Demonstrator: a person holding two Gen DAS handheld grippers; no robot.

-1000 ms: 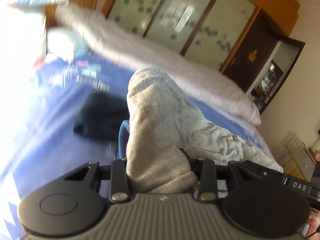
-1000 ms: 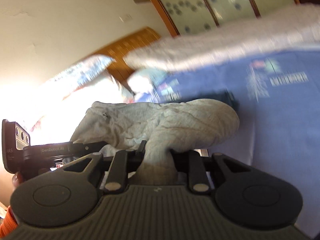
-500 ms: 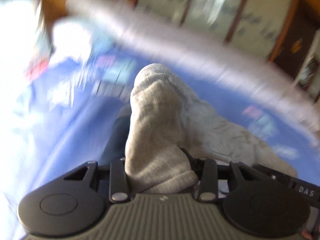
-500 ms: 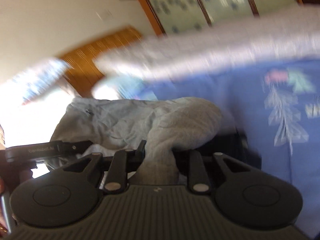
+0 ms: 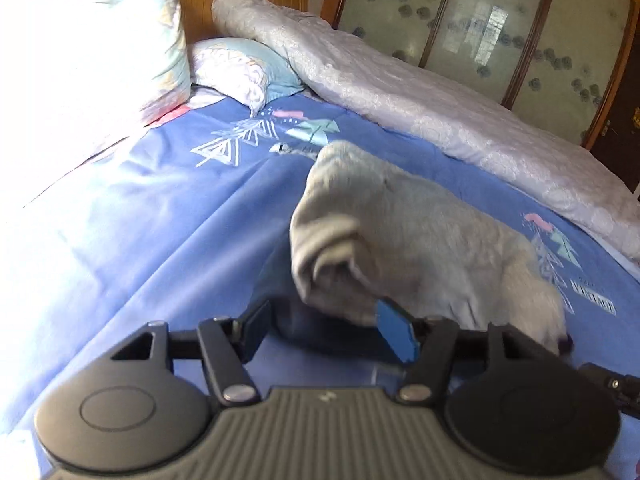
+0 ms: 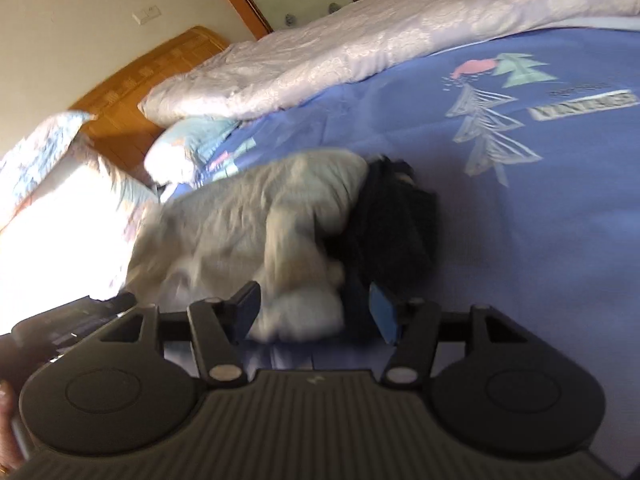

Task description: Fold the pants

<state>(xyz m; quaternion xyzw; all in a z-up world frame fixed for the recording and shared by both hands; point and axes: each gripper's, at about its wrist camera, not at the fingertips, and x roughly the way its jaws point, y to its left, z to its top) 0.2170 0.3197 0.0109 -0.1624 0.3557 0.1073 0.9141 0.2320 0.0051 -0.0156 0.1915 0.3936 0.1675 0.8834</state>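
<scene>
**Ana:** Two grippers show, one per view. On the left wrist view, the left gripper [image 5: 328, 330] sits at the bottom centre of the frame, and its jaws are opening. The blue pads [image 5: 394, 330] stand apart with a wide gap between them.

**Ben:** Is anything between them?

**Ana:** The near edge of the grey pants [image 5: 400, 236] hangs just past the right-hand pad, blurred. I cannot tell whether cloth touches that pad, but nothing is pressed between the two.

**Ben:** Where do the pants lie?

**Ana:** They are bunched in the centre and right of that frame, on the blue bed sheet [image 5: 168, 232]. A dark patch shows underneath them near the jaws; whether it is cloth or shadow I cannot tell there.

**Ben:** And the other view?

**Ana:** The right gripper [image 6: 314, 312] is at the bottom centre, its jaws opening too. A blurred grey fold of the pants [image 6: 256, 224] lies between the pads, close to the left one, clear of the right one. No pad is squeezing it.

**Ben:** What is the black lump?

**Ana:** A dark garment [image 6: 394, 220] lies just right of the pants in the middle of the frame, touching them. A pale quilt [image 6: 360, 44] runs across the top, and pillows [image 6: 48, 168] fill the left edge. A wooden headboard [image 6: 160, 64] shows at upper left.
</scene>
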